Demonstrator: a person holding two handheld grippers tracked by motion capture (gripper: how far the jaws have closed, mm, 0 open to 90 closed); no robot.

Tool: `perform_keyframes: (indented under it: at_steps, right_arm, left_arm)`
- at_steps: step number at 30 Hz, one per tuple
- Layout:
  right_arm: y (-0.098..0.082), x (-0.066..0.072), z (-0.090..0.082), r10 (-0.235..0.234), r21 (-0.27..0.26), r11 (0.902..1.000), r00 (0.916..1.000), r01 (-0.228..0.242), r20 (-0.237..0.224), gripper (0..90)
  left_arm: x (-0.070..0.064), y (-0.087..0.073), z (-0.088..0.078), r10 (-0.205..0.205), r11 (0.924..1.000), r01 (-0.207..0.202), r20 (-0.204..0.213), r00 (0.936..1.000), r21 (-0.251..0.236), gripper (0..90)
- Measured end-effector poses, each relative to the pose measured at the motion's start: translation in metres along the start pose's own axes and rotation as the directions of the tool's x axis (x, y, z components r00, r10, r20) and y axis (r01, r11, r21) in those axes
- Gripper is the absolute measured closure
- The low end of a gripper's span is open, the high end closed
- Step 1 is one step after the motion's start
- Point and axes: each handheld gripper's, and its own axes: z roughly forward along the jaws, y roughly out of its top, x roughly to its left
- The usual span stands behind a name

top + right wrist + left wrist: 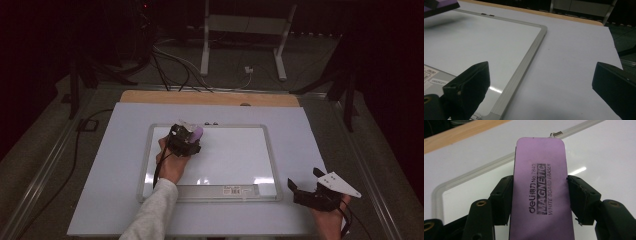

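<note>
Over on the left, the left gripper (186, 137) has its black jaws clamped on the long sides of a purple rectangular magnetic whiteboard eraser (540, 192), which sticks out past the pads with its printed face toward the gripper's camera. In the high view the eraser (196, 132) sits over the upper-left part of the white, grey-framed whiteboard (270, 145), just inside the top rail and a little in from the left one; whether it touches the surface I cannot tell. The board's rounded top-left corner lies near it, and the writing surface runs bare from there toward the right and the near rail, so open room lies that way. The whiteboard rests on a pale blue-white sheet (115, 175) covering the table, with a strip of wooden table edge (150, 96) showing beyond the far side. To the right, well apart from the board's lower-right corner, the right gripper (306, 181) rests over the pale sheet with its jaws spread wide and nothing between them; its own view looks along the board's right rail (524, 72) and the bare sheet beside it.
</note>
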Motion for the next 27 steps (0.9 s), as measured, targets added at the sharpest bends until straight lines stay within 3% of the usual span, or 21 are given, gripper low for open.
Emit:
perform_keyframes:
  at_steps: [12, 27]
  right_arm:
    - [0.0, 0.001, 0.0, -0.001, 0.0, 1.0, 1.0, 0.001, 0.0, 1.6]
    - [0.0, 0.002, 0.0, -0.004, 0.001, 1.0, 1.0, 0.004, -0.001, 1.6]
  left_arm:
    - [0.012, -0.013, -0.025, -0.041, 0.9989, 0.041, -0.019, 0.999, -0.024, 42.0]
    - [0.03, -0.061, -0.042, -0.094, 0.9955, 0.094, 0.01, 0.9955, 0.017, 41.9]
